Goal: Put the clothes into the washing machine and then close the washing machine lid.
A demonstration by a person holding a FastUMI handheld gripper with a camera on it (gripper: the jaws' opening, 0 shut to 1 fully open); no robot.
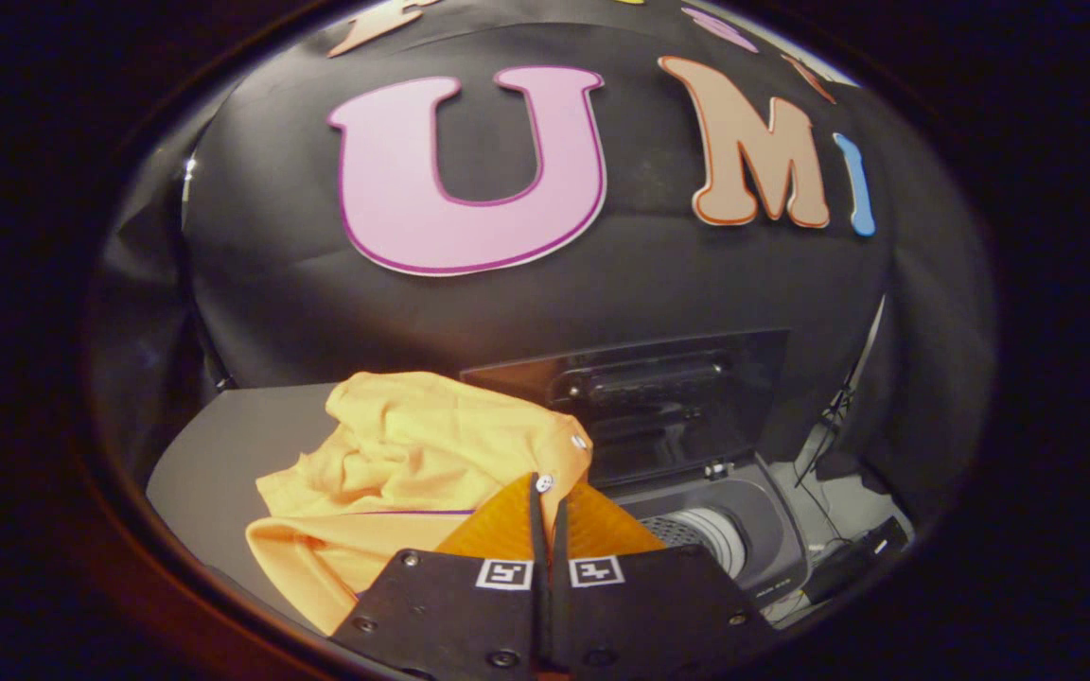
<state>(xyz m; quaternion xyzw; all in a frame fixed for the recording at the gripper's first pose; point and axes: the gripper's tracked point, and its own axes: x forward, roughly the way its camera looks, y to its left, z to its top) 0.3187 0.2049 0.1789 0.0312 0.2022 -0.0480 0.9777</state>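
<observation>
Grey tabletop [223,445] spreads ahead and to the left of the fingers, flat, its far edge meeting the black cloth wall [318,303]. Most of the near part is covered by cloth; bare strip remains along the left and far side.

Washing machine [763,530], dark grey top-loader, stands just beside the table's right edge, ahead-right of the fingers. Its lid [640,397] is up, tilted back against the wall, dark glossy panel with a handle bar across it. Below the lid the round tub opening [706,534] shows a pale perforated drum, unobstructed from above; the open room over it lies between the lid and the machine's front rim.

Orange-yellow shirt [394,473], crumpled in a heap on the table, small white buttons at its right edge near the lid. Its right part bunches up to the fingertips and overlaps the machine's left rim; the collar end hangs toward the table's near edge.

Gripper [548,497] fingers drawn together, only a thin slit between them, tips at the shirt's right fold. Cannot tell whether cloth is pinched between them.

Right of the machine: pale floor [838,501] with loose dark cables [824,426] and a small black box [852,558], well apart from the shirt.
</observation>
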